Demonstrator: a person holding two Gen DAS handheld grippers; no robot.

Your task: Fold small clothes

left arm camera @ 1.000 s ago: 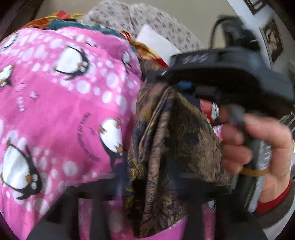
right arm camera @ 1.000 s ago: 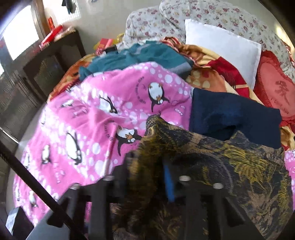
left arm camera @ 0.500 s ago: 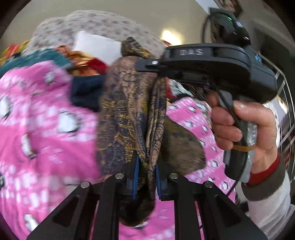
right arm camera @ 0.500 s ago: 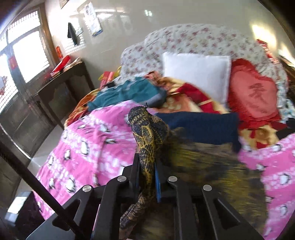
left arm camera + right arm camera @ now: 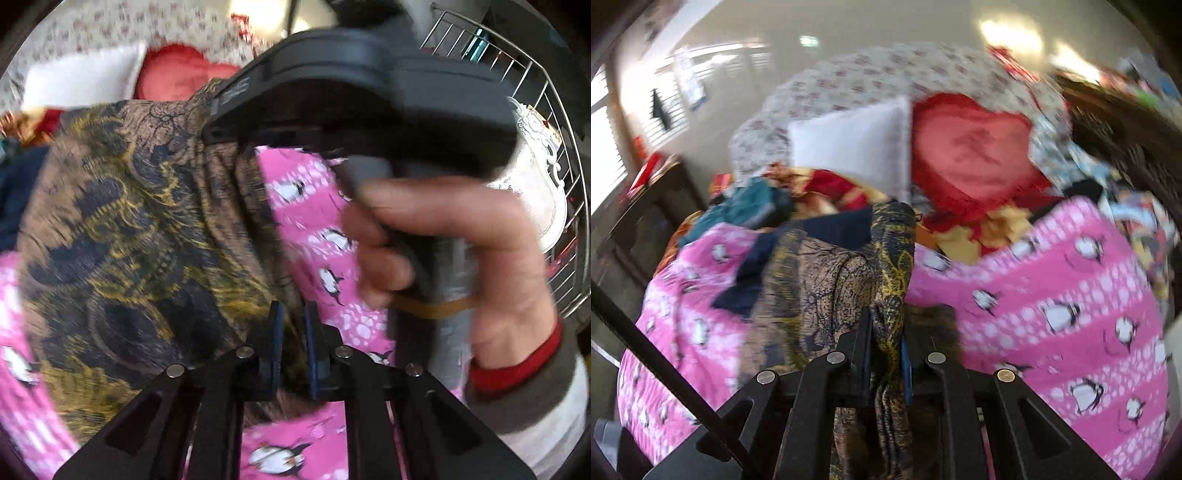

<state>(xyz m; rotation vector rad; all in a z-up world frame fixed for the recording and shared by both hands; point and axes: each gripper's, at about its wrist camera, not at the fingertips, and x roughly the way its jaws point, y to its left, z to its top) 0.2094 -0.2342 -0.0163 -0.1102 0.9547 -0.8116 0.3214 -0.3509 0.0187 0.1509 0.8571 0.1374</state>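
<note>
Both grippers have lifted the brown patterned garment (image 5: 140,229) off the pink blanket (image 5: 1052,295) – it now hangs spread between them, ready for a fold. The left gripper (image 5: 293,347) and the right gripper (image 5: 886,347) each have fingers pinching an edge. A navy cloth (image 5: 831,229), white pillow (image 5: 849,144) and red cushion (image 5: 971,147) crowd the bed behind.
</note>
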